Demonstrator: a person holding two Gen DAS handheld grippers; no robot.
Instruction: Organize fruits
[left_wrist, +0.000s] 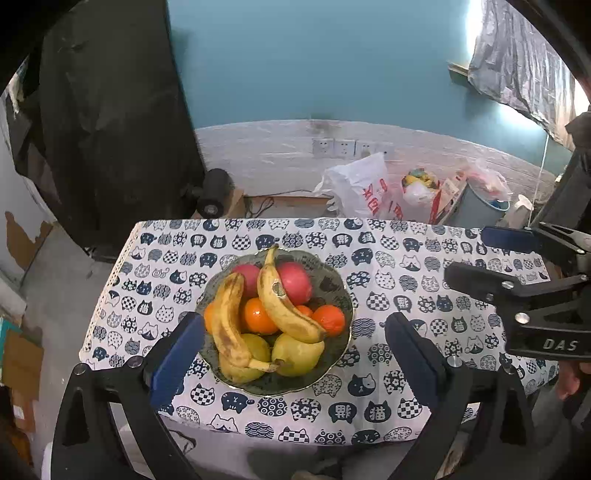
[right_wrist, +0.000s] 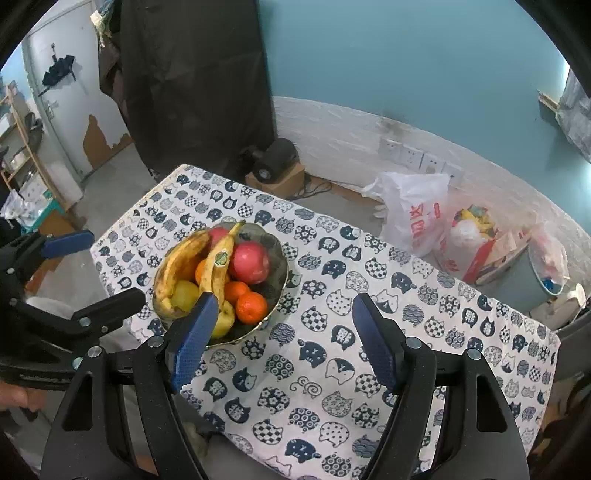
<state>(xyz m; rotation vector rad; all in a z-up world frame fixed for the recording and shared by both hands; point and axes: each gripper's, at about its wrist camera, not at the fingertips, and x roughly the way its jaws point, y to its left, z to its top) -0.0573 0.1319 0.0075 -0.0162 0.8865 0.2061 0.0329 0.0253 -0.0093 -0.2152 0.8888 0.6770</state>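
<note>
A dark glass bowl (left_wrist: 334, 291) stands on the cat-print tablecloth (left_wrist: 406, 295). It holds two bananas (left_wrist: 284, 306), two red apples (left_wrist: 295, 282), several oranges (left_wrist: 256, 315) and two yellow-green pears (left_wrist: 297, 354). My left gripper (left_wrist: 293, 338) is open and empty, its fingers on either side of the bowl's near half, above it. My right gripper (right_wrist: 284, 321) is open and empty, over the cloth just right of the bowl (right_wrist: 275, 254). Its left pad (right_wrist: 195, 336) overlaps the bowl's near rim in the right wrist view. It also shows at the right of the left wrist view (left_wrist: 491, 254).
The table is small, with a floor drop on all sides. Behind it, white and red plastic bags (left_wrist: 369, 188) and a bucket (left_wrist: 484, 206) stand by the wall. A black speaker on a box (right_wrist: 275, 162) sits at the back left. A dark curtain (left_wrist: 110, 129) hangs at the left.
</note>
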